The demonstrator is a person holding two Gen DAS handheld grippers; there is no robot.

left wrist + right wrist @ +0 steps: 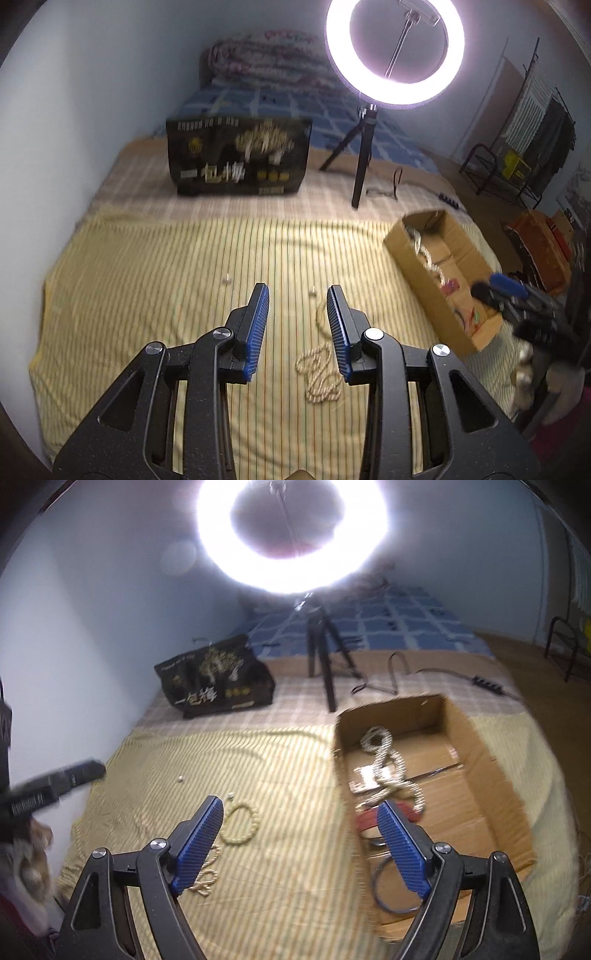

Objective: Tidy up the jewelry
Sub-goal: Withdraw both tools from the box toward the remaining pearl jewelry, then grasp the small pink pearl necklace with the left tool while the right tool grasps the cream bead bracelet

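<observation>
A cream bead necklace (319,373) lies in loops on the yellow striped sheet (147,277), just below my open, empty left gripper (298,291). It also shows in the right wrist view (240,825), partly behind my left finger. Two small loose beads (226,280) (313,294) lie farther out. My right gripper (301,805) is open and empty, astride the near left wall of the cardboard box (491,775). The box holds a pearl rope necklace (388,760), a red band (365,818) and a dark ring (388,890). The right gripper shows blurred in the left view (517,295).
A ring light on a tripod (364,162) stands at the back of the bed, its cable (443,674) trailing right. A black printed bag (238,155) sits back left by the wall. A blue checked quilt (388,620) lies behind. The left gripper shows blurred at left (55,779).
</observation>
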